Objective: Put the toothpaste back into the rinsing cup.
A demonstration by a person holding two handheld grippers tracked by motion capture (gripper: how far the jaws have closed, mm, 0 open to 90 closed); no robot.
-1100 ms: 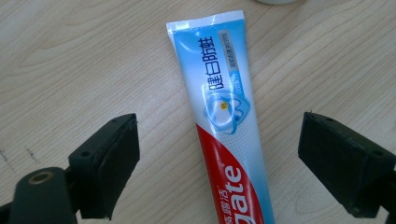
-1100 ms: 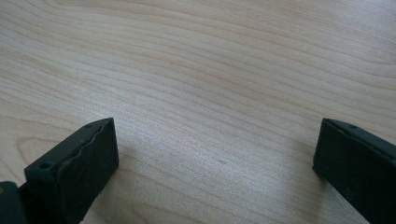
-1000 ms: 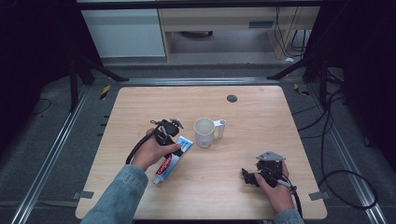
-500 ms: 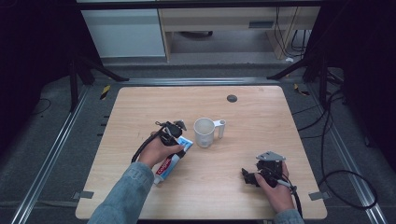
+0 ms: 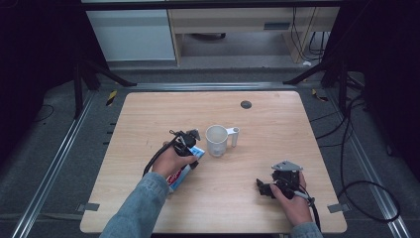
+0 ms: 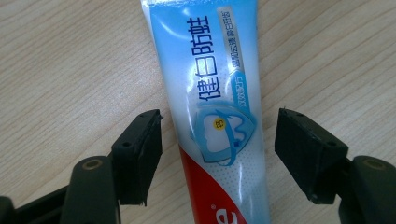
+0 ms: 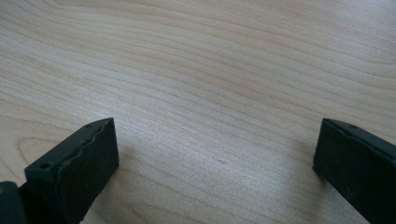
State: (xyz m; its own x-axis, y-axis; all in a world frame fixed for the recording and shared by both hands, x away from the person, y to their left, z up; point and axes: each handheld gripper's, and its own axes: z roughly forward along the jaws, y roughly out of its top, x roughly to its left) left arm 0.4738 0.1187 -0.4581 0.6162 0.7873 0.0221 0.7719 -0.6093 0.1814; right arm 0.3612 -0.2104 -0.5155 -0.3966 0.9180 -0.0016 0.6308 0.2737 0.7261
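A blue, white and red toothpaste tube (image 6: 210,88) lies flat on the wooden table (image 5: 277,124), left of centre. My left gripper (image 6: 218,120) points down over the tube (image 5: 182,172), one jaw on each side, with a strip of wood showing between each pad and the tube. Its jaws have just been closing and stand open around the tube without pressing it. In the high view the left gripper (image 5: 187,145) sits just left of a white cup. My right gripper (image 5: 264,187) rests near the front right, open (image 7: 215,140) over bare wood.
A white cup (image 5: 217,140) with its handle to the right stands upright at the table's centre, close to the left gripper. A small dark round disc (image 5: 246,104) lies near the far edge. Cables trail from both grippers.
The left hand has sunk a little onto the toothpaste tube. The right hand and the cup have stayed put.
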